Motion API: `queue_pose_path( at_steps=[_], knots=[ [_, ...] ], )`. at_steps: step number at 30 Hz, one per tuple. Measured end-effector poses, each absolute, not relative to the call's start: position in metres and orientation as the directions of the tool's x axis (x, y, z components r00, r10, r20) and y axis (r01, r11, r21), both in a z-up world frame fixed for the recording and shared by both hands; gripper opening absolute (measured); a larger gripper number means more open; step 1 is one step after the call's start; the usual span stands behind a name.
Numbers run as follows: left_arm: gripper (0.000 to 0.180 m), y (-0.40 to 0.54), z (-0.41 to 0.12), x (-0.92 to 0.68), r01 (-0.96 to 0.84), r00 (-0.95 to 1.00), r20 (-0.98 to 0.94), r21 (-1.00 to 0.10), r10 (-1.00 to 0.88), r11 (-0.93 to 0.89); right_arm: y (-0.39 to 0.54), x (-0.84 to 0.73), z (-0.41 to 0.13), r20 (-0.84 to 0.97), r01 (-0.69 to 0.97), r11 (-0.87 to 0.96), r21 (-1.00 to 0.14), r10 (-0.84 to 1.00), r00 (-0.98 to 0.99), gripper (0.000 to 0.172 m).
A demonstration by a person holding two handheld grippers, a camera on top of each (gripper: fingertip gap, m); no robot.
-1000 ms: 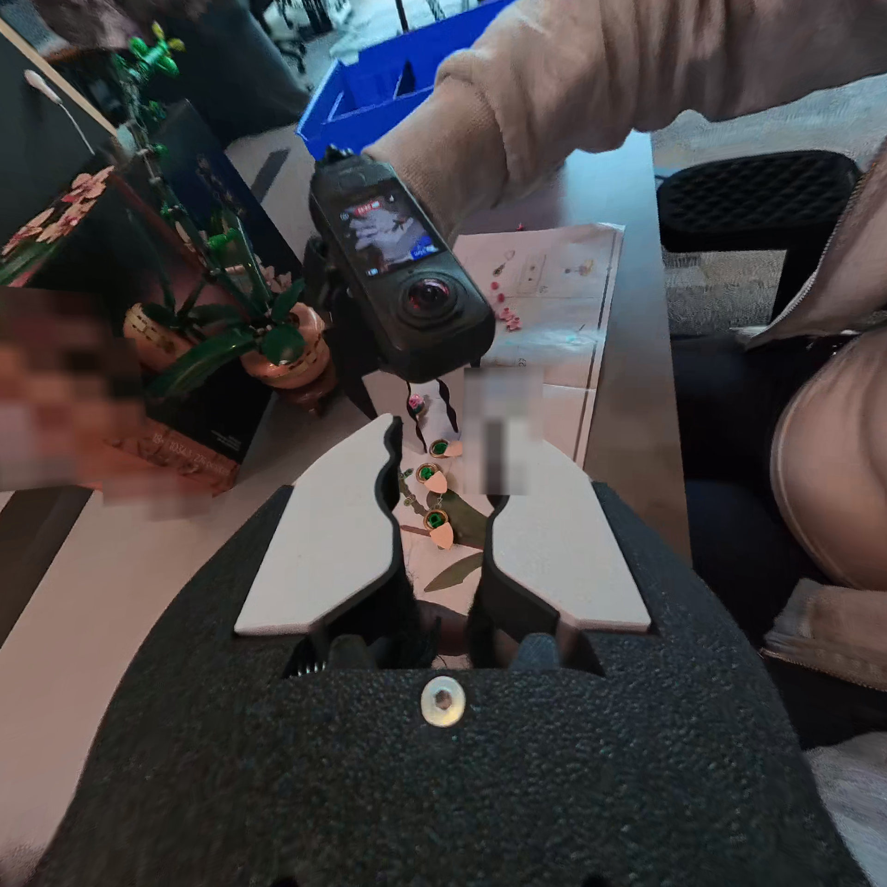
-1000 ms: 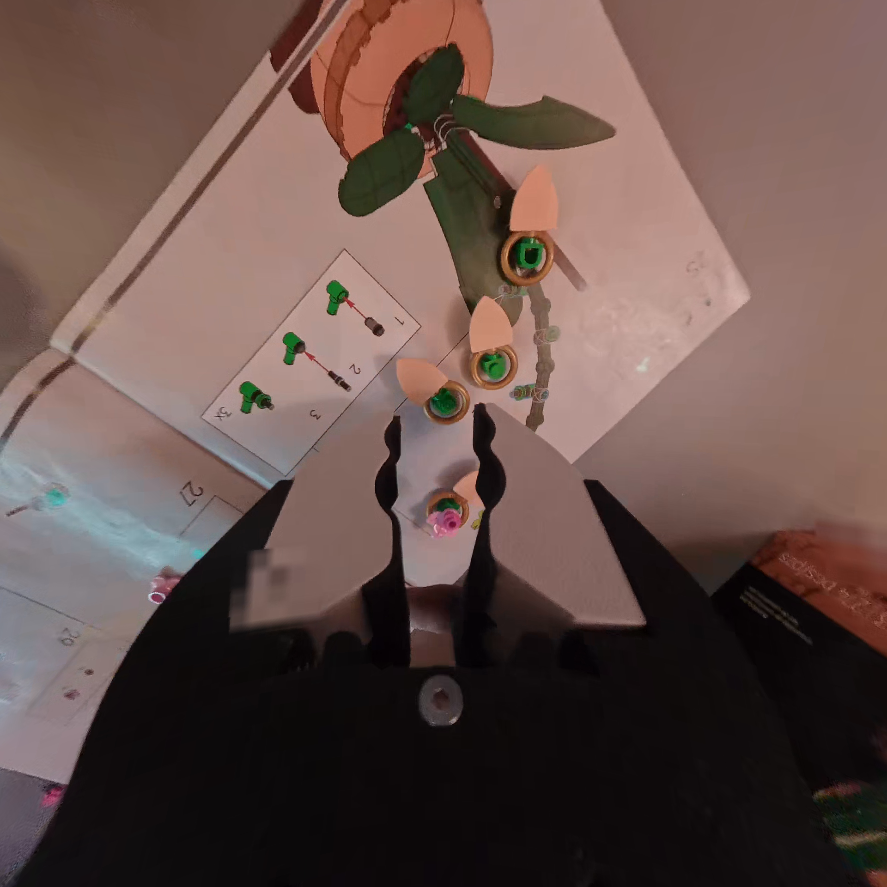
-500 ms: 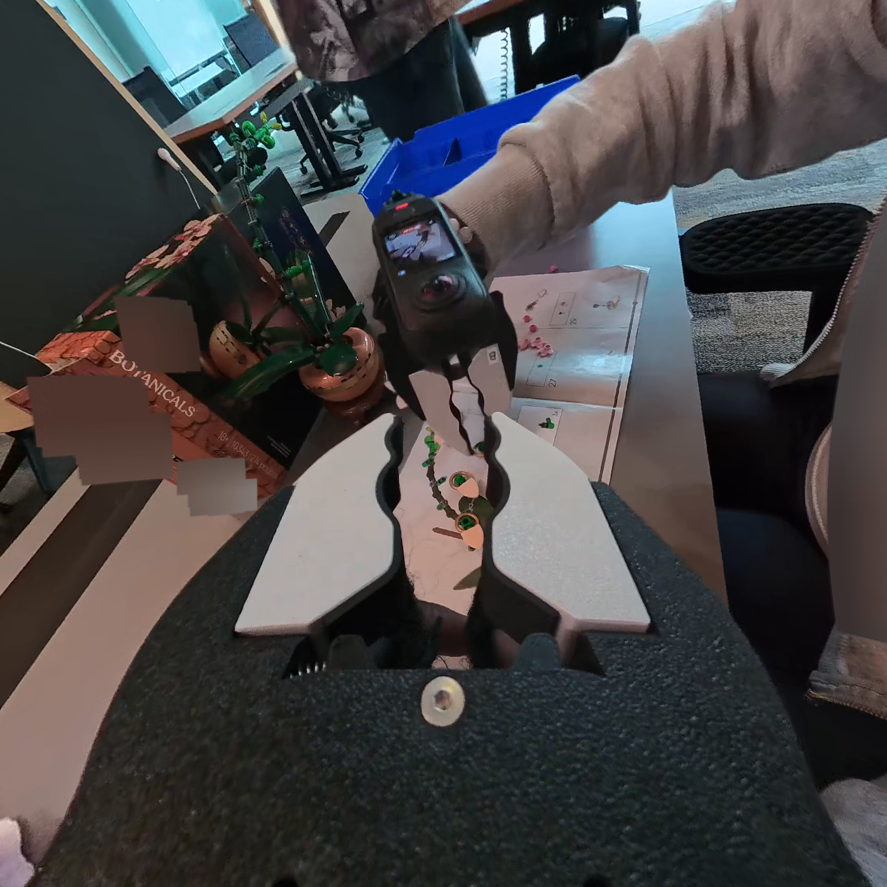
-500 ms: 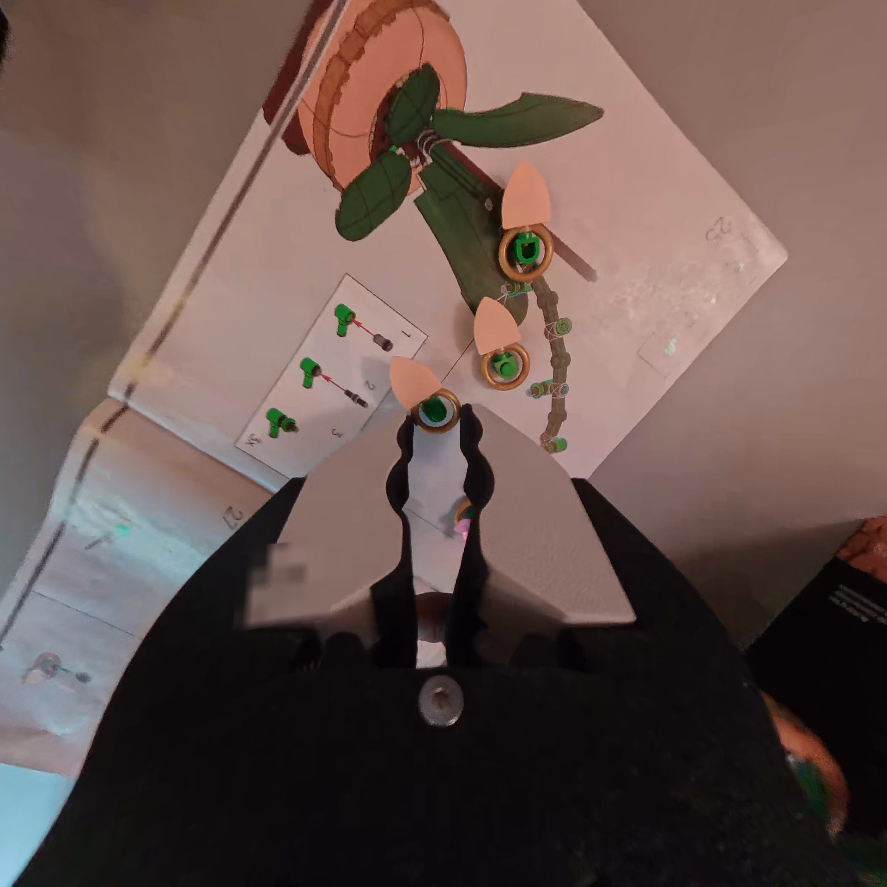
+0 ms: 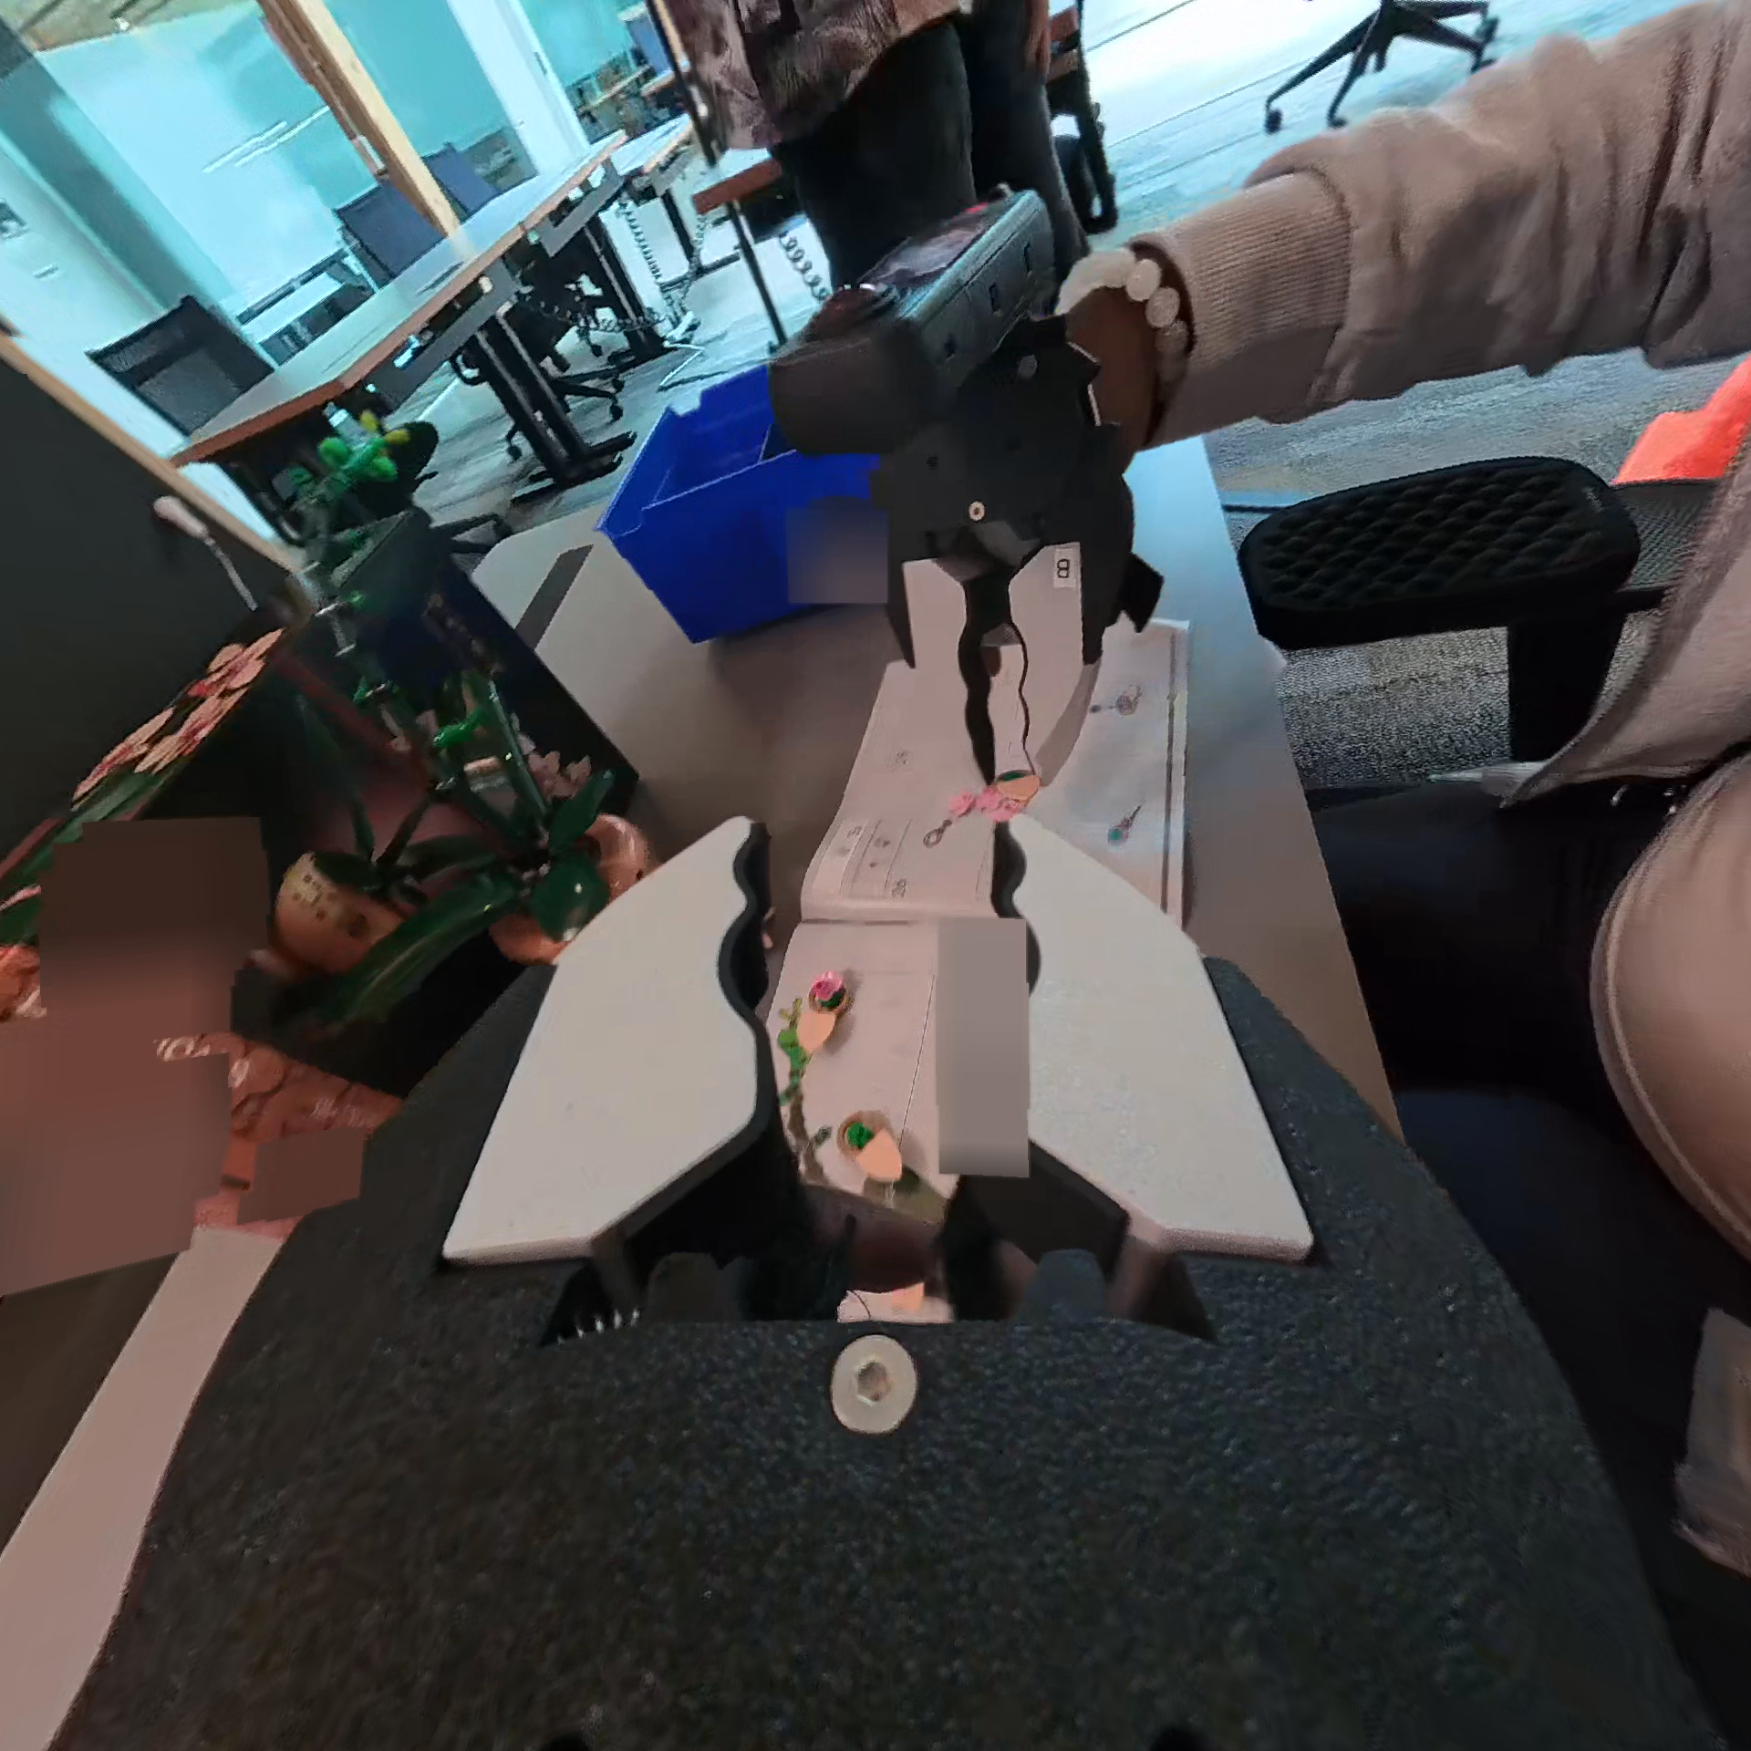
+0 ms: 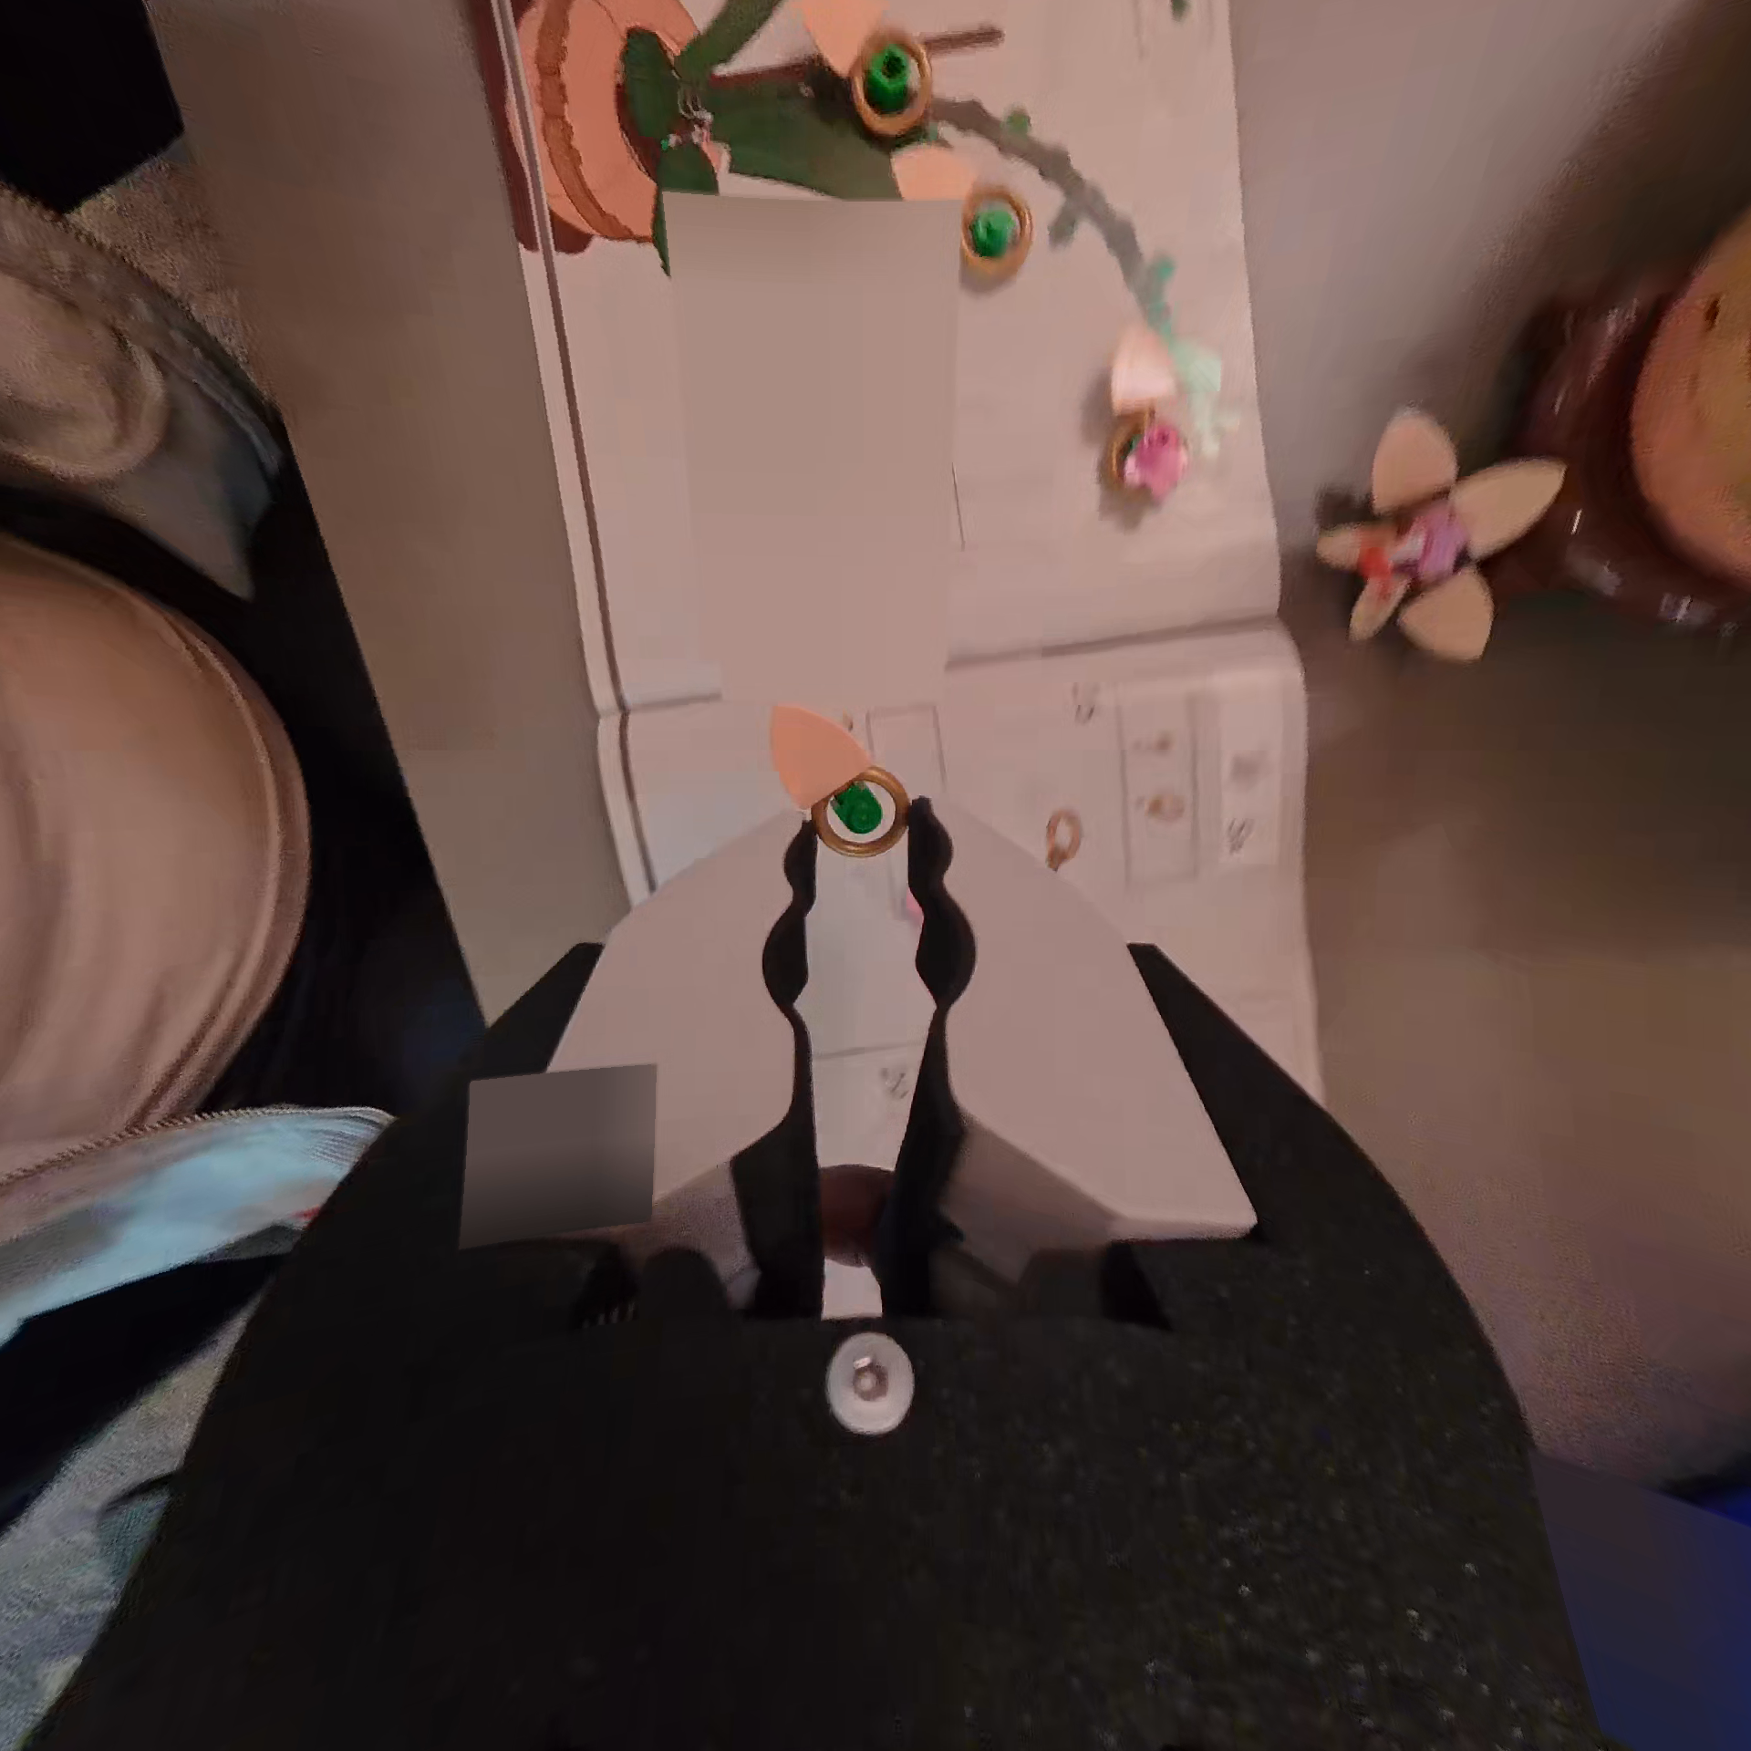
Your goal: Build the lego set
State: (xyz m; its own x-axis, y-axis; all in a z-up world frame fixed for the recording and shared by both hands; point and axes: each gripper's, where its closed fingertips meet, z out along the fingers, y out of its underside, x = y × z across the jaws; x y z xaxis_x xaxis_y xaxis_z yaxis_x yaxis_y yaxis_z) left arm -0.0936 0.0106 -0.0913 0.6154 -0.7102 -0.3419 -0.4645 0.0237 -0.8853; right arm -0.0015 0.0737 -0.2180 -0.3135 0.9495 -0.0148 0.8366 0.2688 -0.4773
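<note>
Right gripper [image 6: 860,822] jaws clamp a gold ring piece [image 6: 860,822] at frame centre, above booklet [image 6: 1184,786]. Left gripper [image 5: 881,862] jaws gape, bare, over counter [image 5: 758,701].

open hand-held gripper [image 5: 876,843], instruction booklet [image 5: 1128,777], blue bin [image 5: 701,531]

The right tongs [image 6: 860,822] have lifted the gold-ringed petal piece [image 6: 839,791]; the left tongs [image 5: 881,857] have opened wider.

Matt paper booklet [image 6: 1090,606] lies beside glossy plastic ring piece [image 6: 857,820] and textured black gripper body [image 6: 853,1563].
</note>
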Motion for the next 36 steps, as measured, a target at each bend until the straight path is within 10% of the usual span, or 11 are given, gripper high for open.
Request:
queue_pose_path(
  at_steps=[11,36],
  knots=[
    [0.073,0.052,-0.172,0.008,-0.465,0.531,-0.203,-0.882,-0.823,-0.083,0.083,0.069,-0.251,-0.119,0.867,-0.084,-0.490,0.992,0.029,0.017],
    [0.022,0.051,-0.252,0.021,-0.654,0.400,-0.298,-0.756,-0.867,-0.042,0.050,0.021,-0.257,-0.164,0.839,0.021,-0.544,0.978,-0.130,0.017]
  ],
)
